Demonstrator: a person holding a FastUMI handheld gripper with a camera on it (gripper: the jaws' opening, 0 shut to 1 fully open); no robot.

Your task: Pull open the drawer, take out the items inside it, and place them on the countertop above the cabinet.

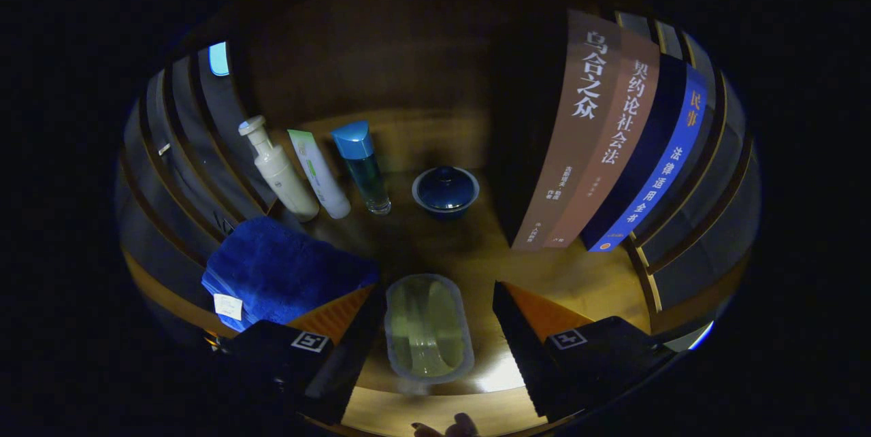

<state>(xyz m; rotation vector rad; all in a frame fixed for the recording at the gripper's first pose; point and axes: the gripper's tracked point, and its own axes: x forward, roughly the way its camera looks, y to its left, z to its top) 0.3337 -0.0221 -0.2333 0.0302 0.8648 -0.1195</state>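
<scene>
A clear, rounded packet [429, 328] with yellow-green contents lies flat on the wooden countertop [578, 280]. It rests between my two fingers, with a small gap on each side. My gripper [434, 287] is open and neither finger presses on the packet. A folded blue towel [282, 272] with a white tag sits on the countertop just left of the left finger [340, 318].
Beyond the fingers stand a cream pump bottle [280, 175], a white tube [320, 175], a blue-capped clear bottle [363, 166] and a dark blue lidded bowl [445, 190]. Upright books [599, 144] stand to the right. Slatted walls close both sides. A person's fingertips [449, 427] show below the packet.
</scene>
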